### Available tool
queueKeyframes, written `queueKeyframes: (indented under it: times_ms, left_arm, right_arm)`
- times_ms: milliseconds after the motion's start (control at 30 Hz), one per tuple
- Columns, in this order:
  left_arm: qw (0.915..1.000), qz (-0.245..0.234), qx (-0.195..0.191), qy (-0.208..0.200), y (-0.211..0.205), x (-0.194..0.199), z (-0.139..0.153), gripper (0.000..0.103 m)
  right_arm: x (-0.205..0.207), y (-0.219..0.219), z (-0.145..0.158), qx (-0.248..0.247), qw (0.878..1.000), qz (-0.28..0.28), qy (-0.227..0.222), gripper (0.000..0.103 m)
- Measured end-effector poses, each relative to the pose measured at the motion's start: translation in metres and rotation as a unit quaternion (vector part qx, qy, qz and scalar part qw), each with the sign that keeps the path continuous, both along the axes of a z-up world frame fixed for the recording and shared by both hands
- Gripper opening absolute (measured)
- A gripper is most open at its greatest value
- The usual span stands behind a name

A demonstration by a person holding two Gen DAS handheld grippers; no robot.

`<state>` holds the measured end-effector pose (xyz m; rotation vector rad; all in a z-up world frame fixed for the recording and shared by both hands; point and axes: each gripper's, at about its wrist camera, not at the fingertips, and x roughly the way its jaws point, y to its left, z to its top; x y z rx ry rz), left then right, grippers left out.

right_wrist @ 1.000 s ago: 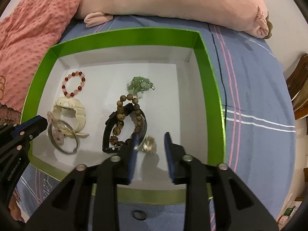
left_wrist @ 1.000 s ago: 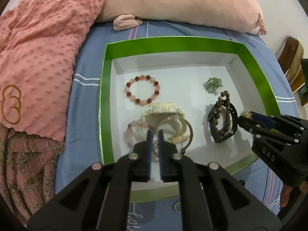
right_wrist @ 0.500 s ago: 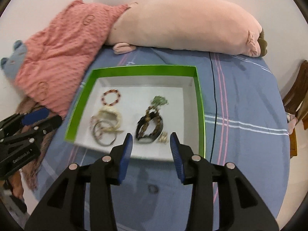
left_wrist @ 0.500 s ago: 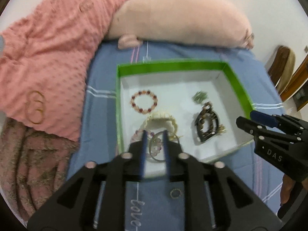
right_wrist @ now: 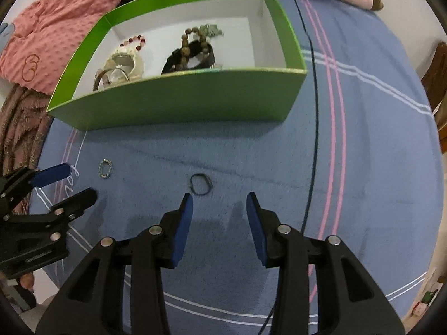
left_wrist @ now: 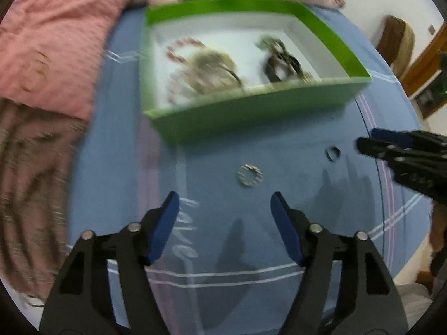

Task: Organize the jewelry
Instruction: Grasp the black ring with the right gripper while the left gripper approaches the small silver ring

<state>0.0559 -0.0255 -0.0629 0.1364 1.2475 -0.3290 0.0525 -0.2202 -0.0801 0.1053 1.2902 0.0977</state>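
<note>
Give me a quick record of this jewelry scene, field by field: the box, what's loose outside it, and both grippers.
box: green box on the blue blanket, holding bracelets and a watch
loose items: sparkly ring and dark ring, both on the blanket in front of the box
left hand-held gripper: open, empty, sparkly ring just ahead
right hand-held gripper: open, empty, dark ring just ahead of its left finger

Even, soft indoor light. The left wrist view was motion-blurred ahead of the jaws; the right stayed sharp. Faint shadows lay beneath both jaws; fisheye edges curved darkly.
</note>
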Motion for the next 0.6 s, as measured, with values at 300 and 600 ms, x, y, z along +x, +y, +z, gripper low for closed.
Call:
queueKeyframes:
  times_ms: [300,600]
  left_arm:
    - [0.9997,-0.010,0.008,0.019,-0.018,0.015,-0.034,0.049]
    - [0.9998,0.001,0.019,0.010,-0.008,0.014,-0.036,0.019]
  right_arm:
    - [0.007,0.013,-0.013,0.001,1.000,0.018,0.011,0.040]
    - [0.018,0.037,-0.016,-0.043,0.998,0.048,-0.011,0.040]
